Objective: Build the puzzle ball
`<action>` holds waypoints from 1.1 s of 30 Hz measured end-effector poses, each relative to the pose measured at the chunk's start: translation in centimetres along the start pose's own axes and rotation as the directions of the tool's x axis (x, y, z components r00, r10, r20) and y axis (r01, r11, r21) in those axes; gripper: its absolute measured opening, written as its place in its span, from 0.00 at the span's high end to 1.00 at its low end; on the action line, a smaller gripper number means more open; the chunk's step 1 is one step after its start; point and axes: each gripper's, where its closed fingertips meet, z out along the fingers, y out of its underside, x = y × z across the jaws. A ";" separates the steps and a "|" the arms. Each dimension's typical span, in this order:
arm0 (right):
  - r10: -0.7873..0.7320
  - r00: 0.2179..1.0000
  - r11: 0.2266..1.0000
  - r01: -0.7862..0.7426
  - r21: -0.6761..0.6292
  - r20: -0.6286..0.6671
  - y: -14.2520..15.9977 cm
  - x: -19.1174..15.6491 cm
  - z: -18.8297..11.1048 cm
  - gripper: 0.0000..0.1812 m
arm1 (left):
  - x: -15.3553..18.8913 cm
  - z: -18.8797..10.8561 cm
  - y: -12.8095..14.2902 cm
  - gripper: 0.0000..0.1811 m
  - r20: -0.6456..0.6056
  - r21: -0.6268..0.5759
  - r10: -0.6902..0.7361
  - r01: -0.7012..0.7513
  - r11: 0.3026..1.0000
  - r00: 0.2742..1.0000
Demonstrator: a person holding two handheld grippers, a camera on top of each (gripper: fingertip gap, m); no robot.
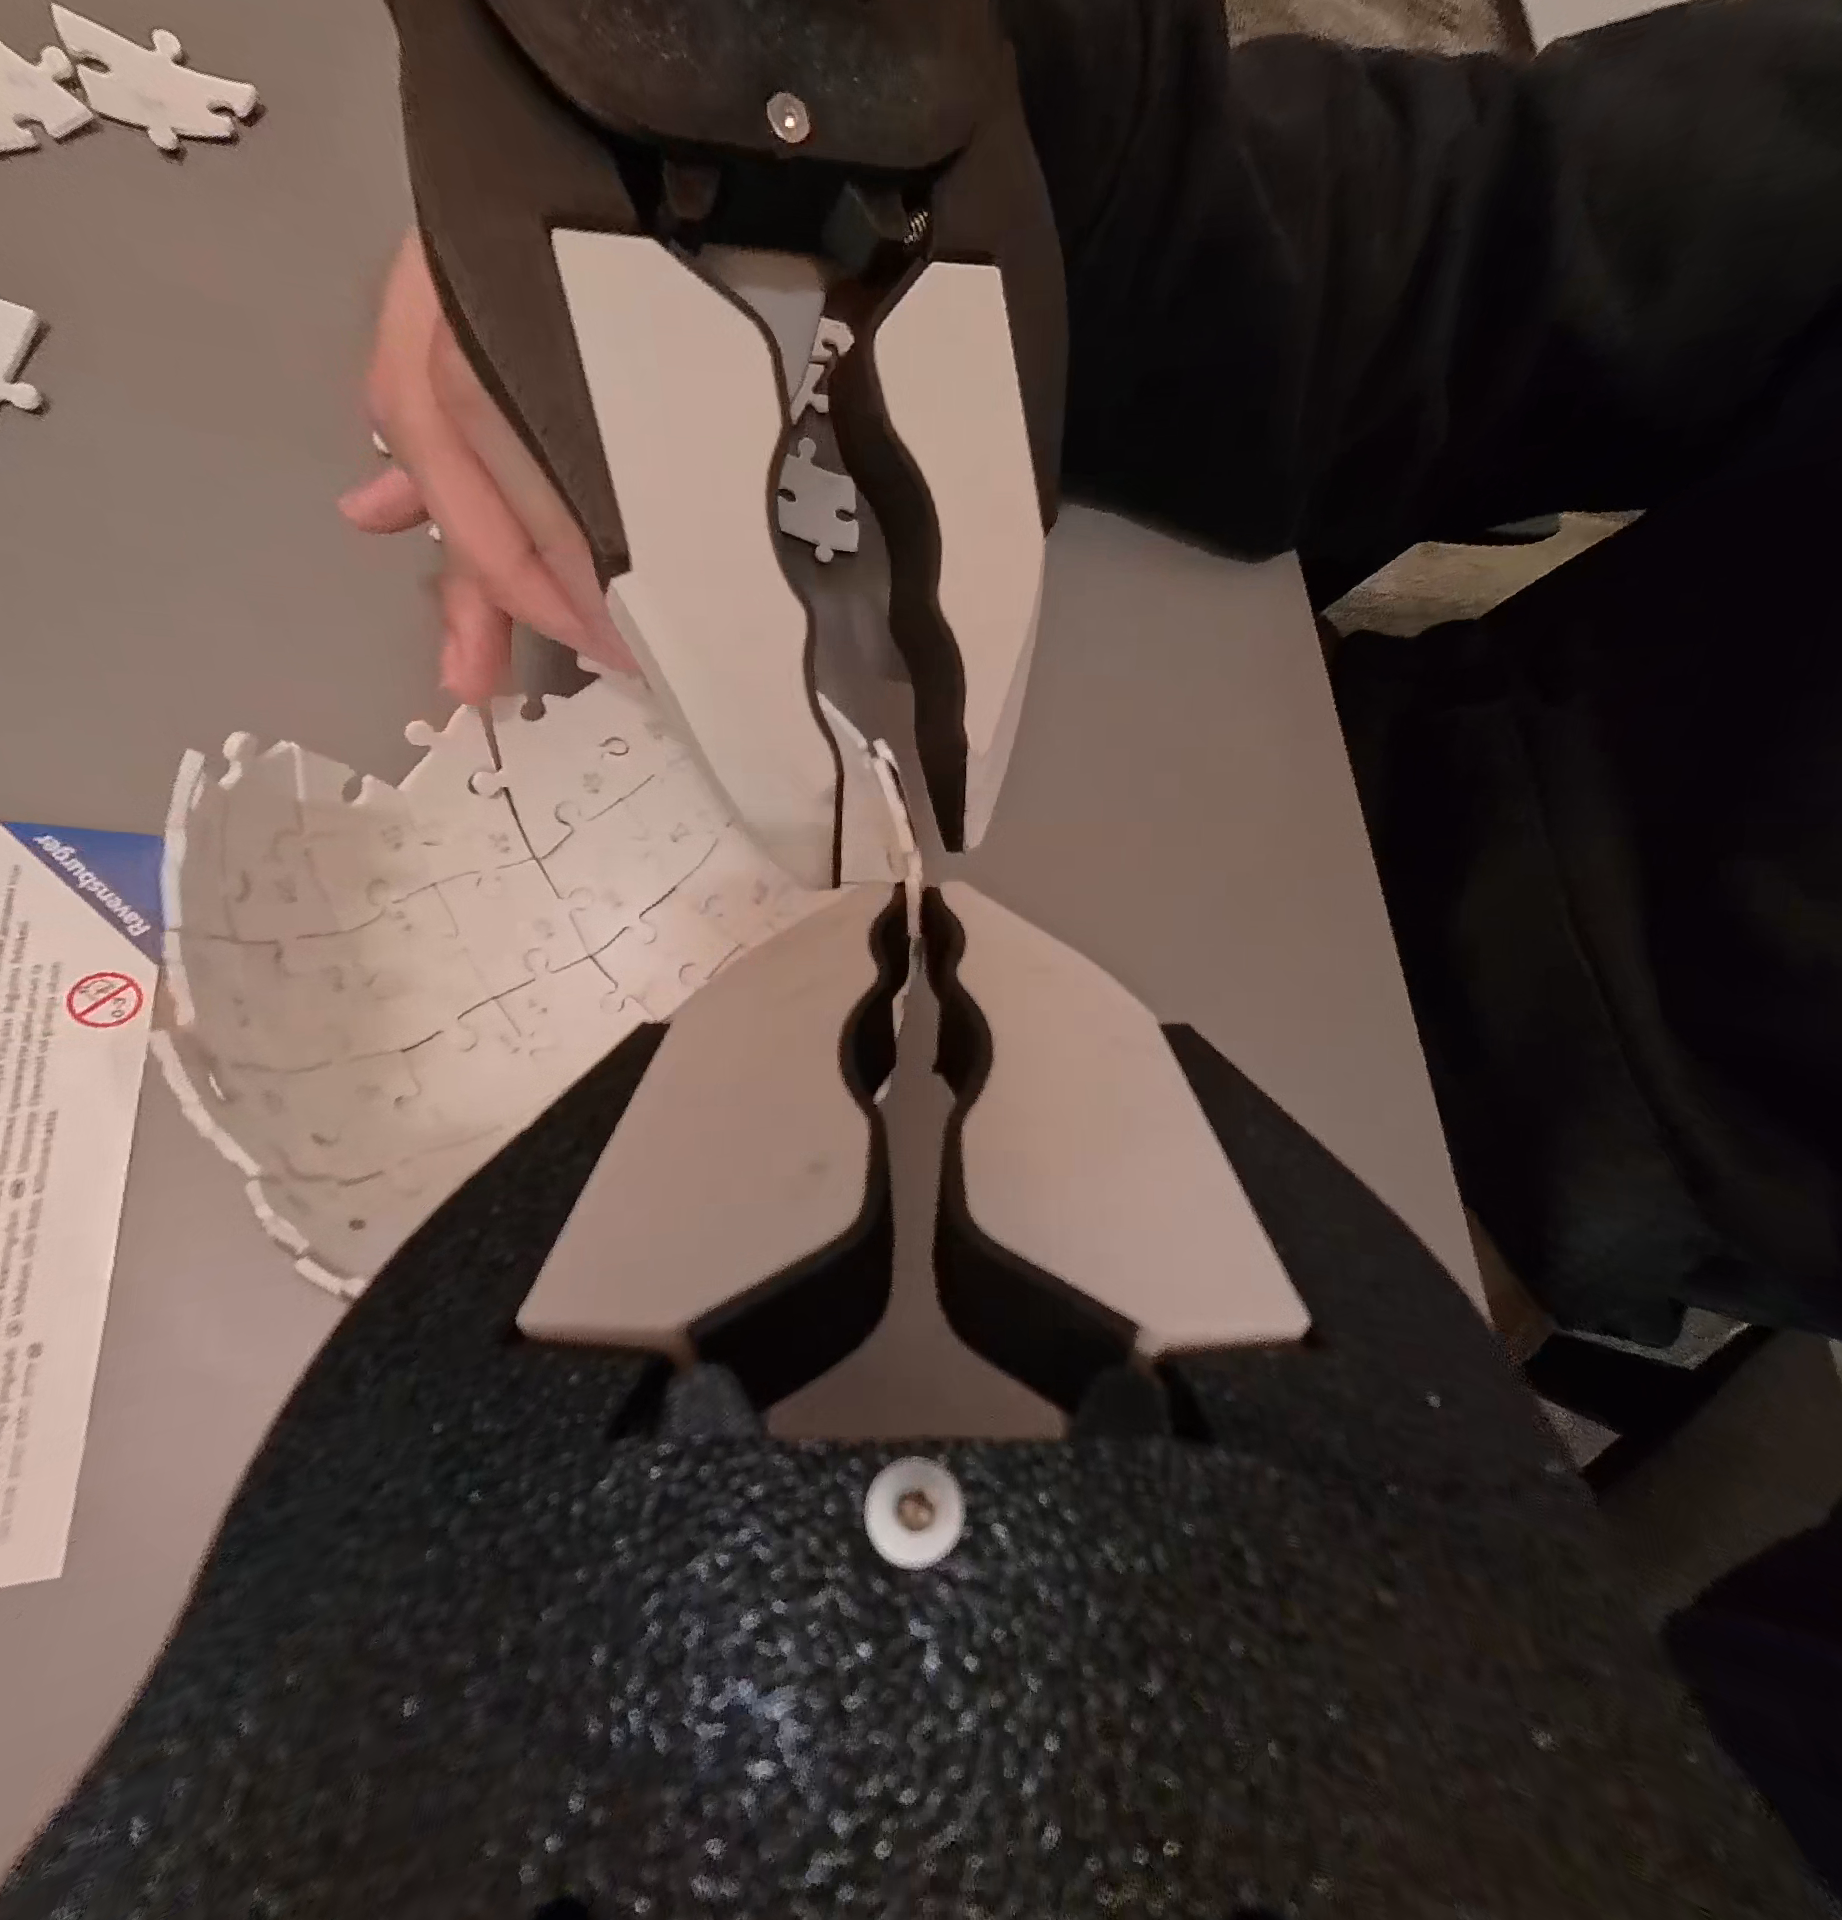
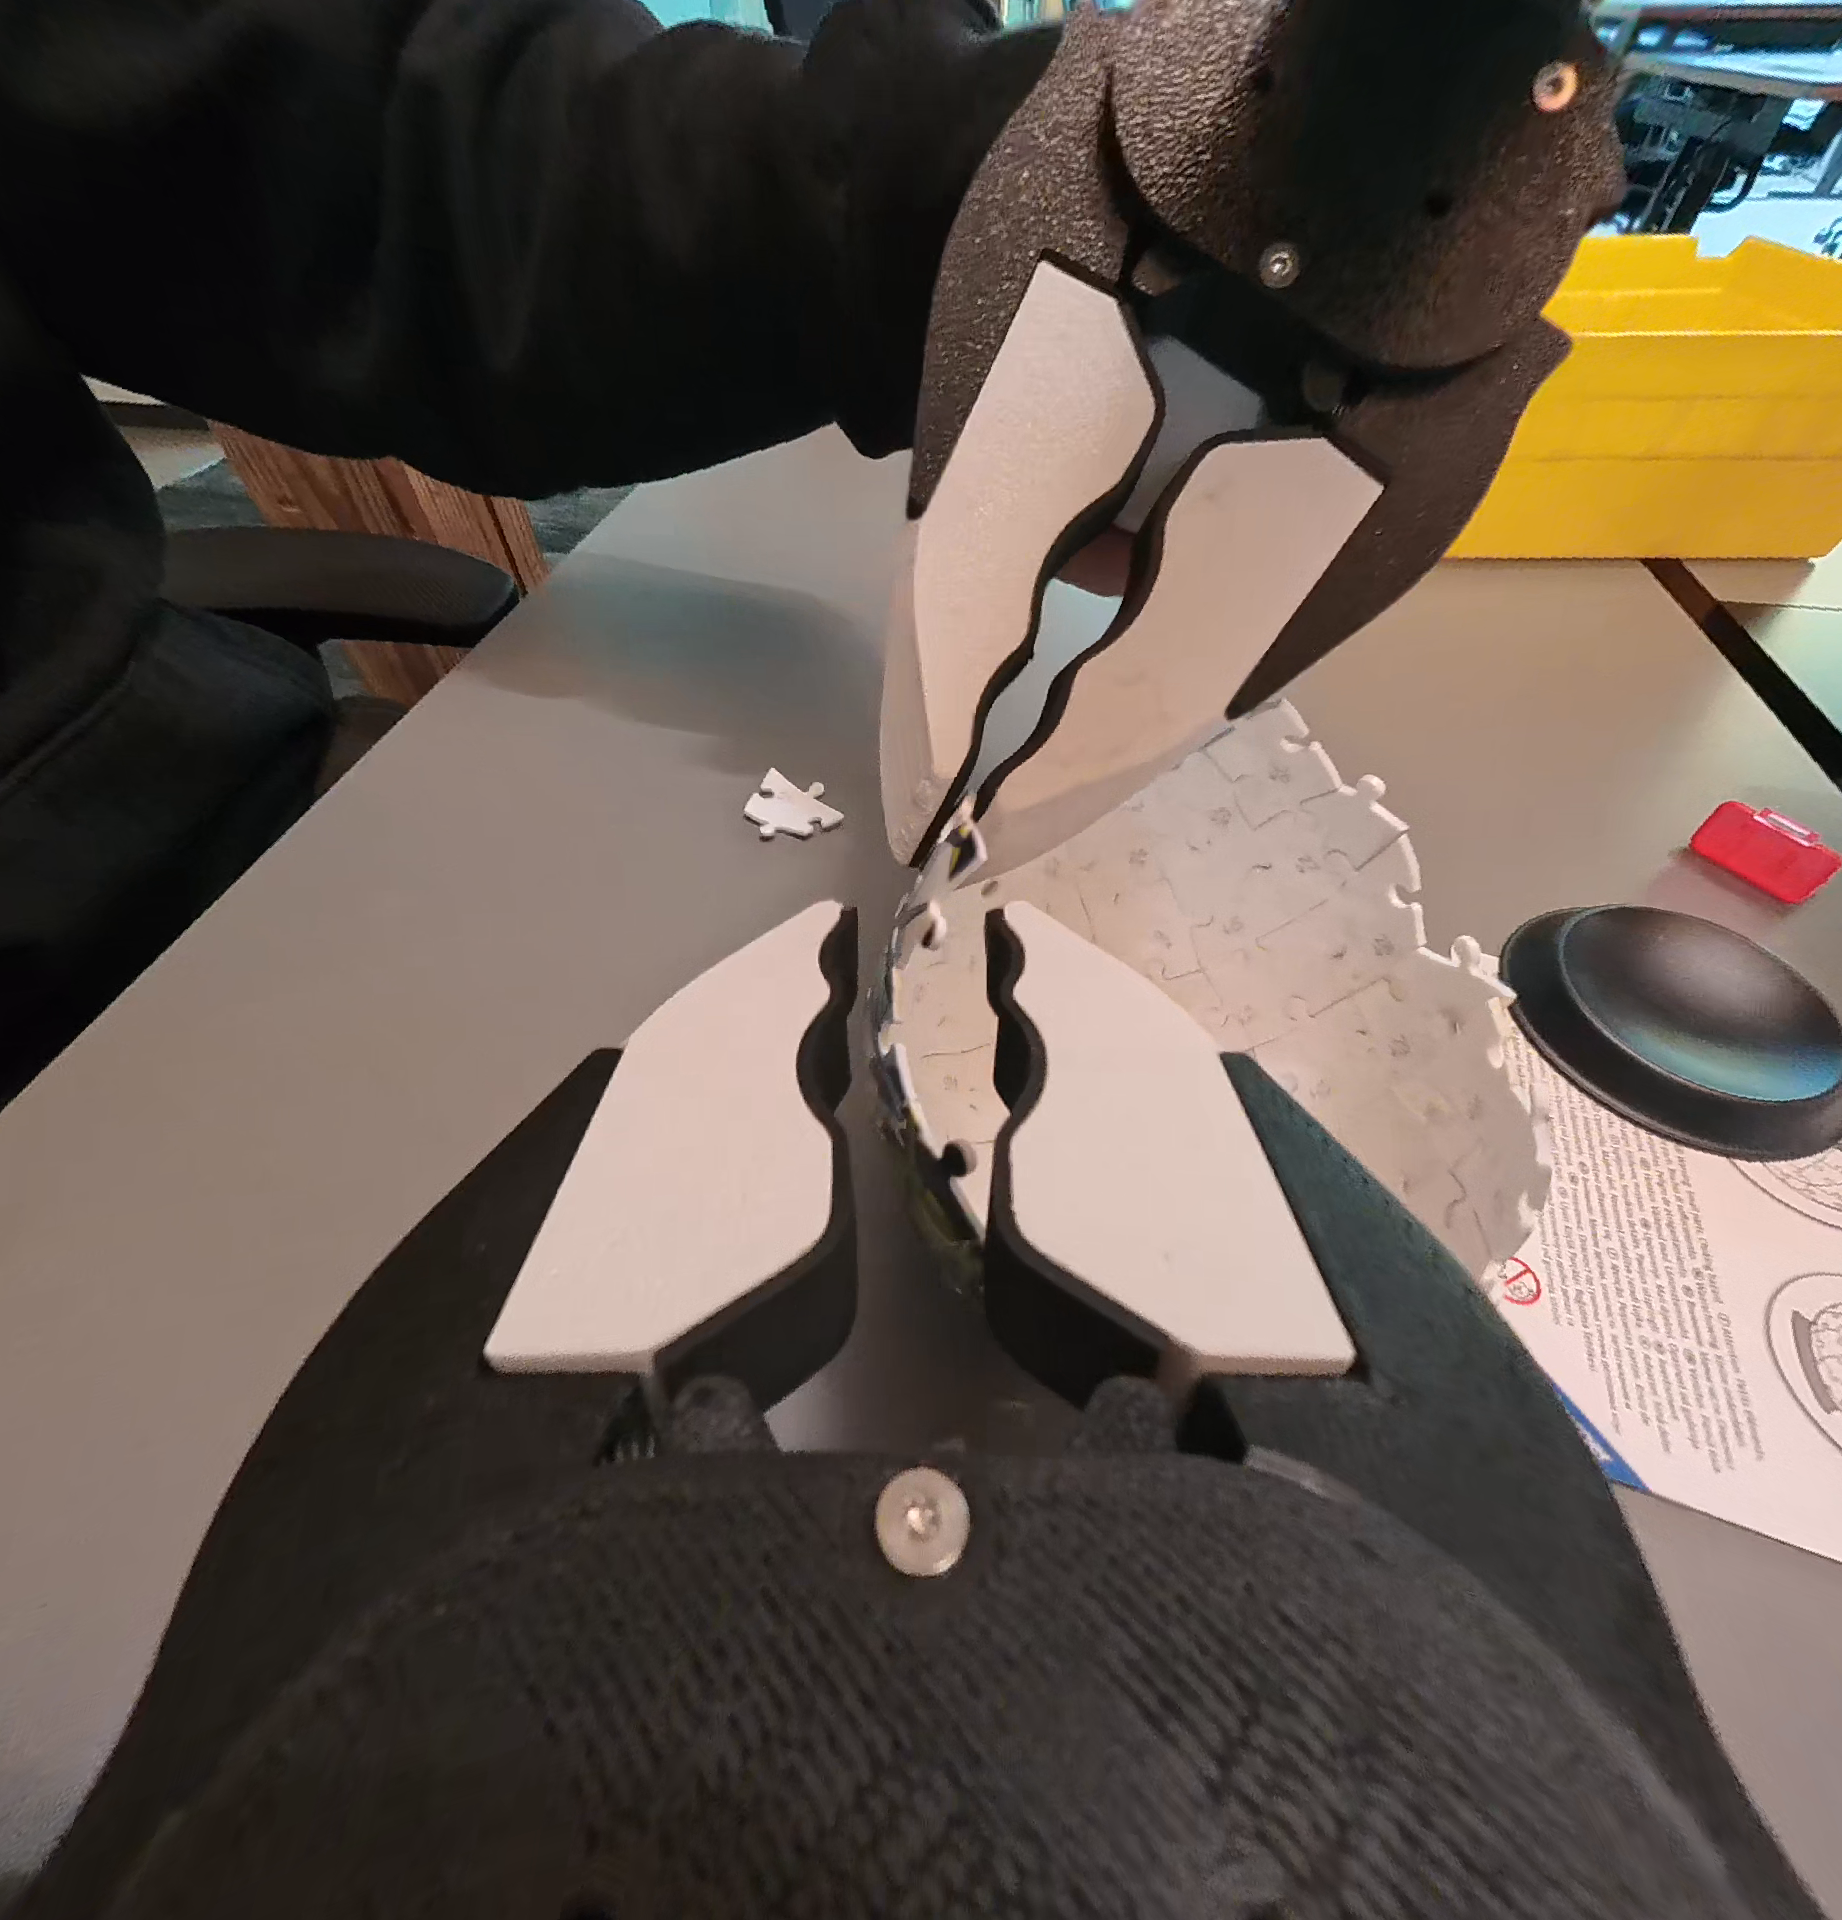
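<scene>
Left gripper (image 1: 912, 914) pinches the shell (image 1: 397, 966) rim at table centre; right gripper (image 2: 922, 925) straddles that rim at twelve o'clock, jaws slightly apart. Light, brittle, flexing: grip edges gently.

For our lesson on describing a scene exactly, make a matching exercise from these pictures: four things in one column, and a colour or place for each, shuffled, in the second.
Things:
1. lid
2. bin
3. stand
4. loose puzzle piece

Descriptions:
A. black, round, partly on the instruction sheet
B. white, flat on the table beside the half-built puzzle ball
C. red, small, near the table's far edge
D. yellow, big, at the back

Pairs: 1-C, 2-D, 3-A, 4-B
</scene>
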 end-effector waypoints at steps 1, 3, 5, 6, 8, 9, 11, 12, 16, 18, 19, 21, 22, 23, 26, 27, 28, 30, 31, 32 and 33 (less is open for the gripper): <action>-0.001 1.000 1.000 0.001 -0.008 -0.002 0.1 0.0 0.0 0.87 | 0.0 0.0 0.0 0.99 -0.008 0.005 -0.014 0.014 1.000 1.000; 0.002 1.000 1.000 -0.002 -0.013 -0.014 0.3 0.2 -0.1 0.87 | 0.0 0.0 -0.1 0.99 -0.023 0.016 -0.037 0.037 0.999 0.999; 0.012 1.000 1.000 -0.012 0.007 -0.012 0.1 0.3 0.0 0.88 | 0.0 0.0 0.0 0.99 -0.037 0.022 -0.052 0.053 0.998 0.998; 0.016 1.000 1.000 -0.015 0.019 -0.012 0.0 0.3 0.0 0.88 | 0.0 0.0 0.0 0.99 -0.042 0.024 -0.058 0.059 0.998 0.997; 0.013 1.000 1.000 -0.013 0.018 -0.023 0.0 0.5 0.0 0.90 | 0.0 0.0 -0.1 0.99 -0.045 0.030 -0.070 0.071 0.997 0.997; 0.006 1.000 1.000 -0.006 0.016 -0.020 -0.1 0.5 0.1 0.90 | 0.0 -0.1 -0.1 0.99 -0.044 0.031 -0.076 0.078 0.997 0.996; -0.005 1.000 1.000 0.006 0.019 -0.007 -0.2 0.2 0.1 0.95 | -0.1 -0.2 -0.2 0.99 -0.044 0.034 -0.086 0.088 0.996 0.995; -0.007 1.000 1.000 0.007 0.021 -0.007 -0.2 0.2 0.1 0.95 | -0.1 -0.2 -0.2 0.99 -0.043 0.036 -0.085 0.087 0.996 0.995; 0.004 1.000 0.999 -0.004 0.035 0.006 -0.3 0.2 -0.1 0.98 | 0.0 -0.5 -0.5 0.92 -0.035 0.058 -0.072 0.074 0.996 0.997; 0.013 1.000 0.999 -0.014 0.041 0.012 -0.3 0.1 -0.1 0.98 | 0.0 -0.9 -0.8 0.87 -0.012 0.068 -0.067 0.067 0.995 0.998; 0.013 1.000 0.999 -0.014 0.042 0.014 -0.3 0.1 -0.1 0.98 | 0.0 -1.2 -0.8 0.87 0.012 0.069 -0.053 0.052 0.996 0.999; 0.021 1.000 0.999 -0.022 0.042 0.019 -0.3 0.1 -0.1 0.98 | 0.0 -1.8 -1.0 0.89 0.059 0.082 -0.014 0.010 0.997 0.998; 0.022 1.000 0.999 -0.023 0.040 0.021 -0.3 0.1 -0.1 0.98 | 0.0 -2.0 -1.1 0.92 0.075 0.091 0.004 -0.010 0.996 0.997; 0.020 1.000 0.999 -0.021 0.041 0.019 -0.3 0.1 0.0 0.98 | 0.1 -2.2 -1.2 0.95 0.091 0.089 0.021 -0.029 0.996 0.996; 0.023 1.000 0.999 -0.023 0.039 0.021 -0.3 0.0 0.0 0.98 | -0.1 -1.9 -0.6 0.94 0.125 0.033 0.051 -0.055 0.998 0.991; 0.023 1.000 0.999 -0.023 0.040 0.020 -0.3 0.0 0.0 0.98 | -0.1 -1.7 -0.5 0.92 0.123 0.019 0.050 -0.053 0.998 0.991; 0.023 1.000 0.999 -0.024 0.039 0.021 -0.3 0.0 0.0 0.98 | -0.1 -1.5 -0.4 0.92 0.119 0.006 0.049 -0.050 0.999 0.992; 0.023 1.000 0.999 -0.024 0.043 0.018 -0.3 0.1 0.0 0.98 | -0.2 -1.0 -0.3 0.93 0.121 -0.014 0.055 -0.053 0.998 0.991; 0.026 0.999 0.999 -0.027 0.044 0.018 -0.3 0.1 0.0 0.98 | -0.3 -0.9 -0.3 0.96 0.123 -0.021 0.057 -0.055 0.998 0.991; 0.030 0.999 0.999 -0.031 0.043 0.020 -0.3 0.1 0.0 0.98 | -0.2 -0.7 -0.3 0.99 0.111 -0.024 0.060 -0.057 0.998 0.992; 0.032 0.999 0.999 -0.033 0.041 0.026 -0.3 0.0 0.0 0.98 | -0.1 -0.6 -0.3 0.99 0.102 -0.024 0.057 -0.055 0.998 0.993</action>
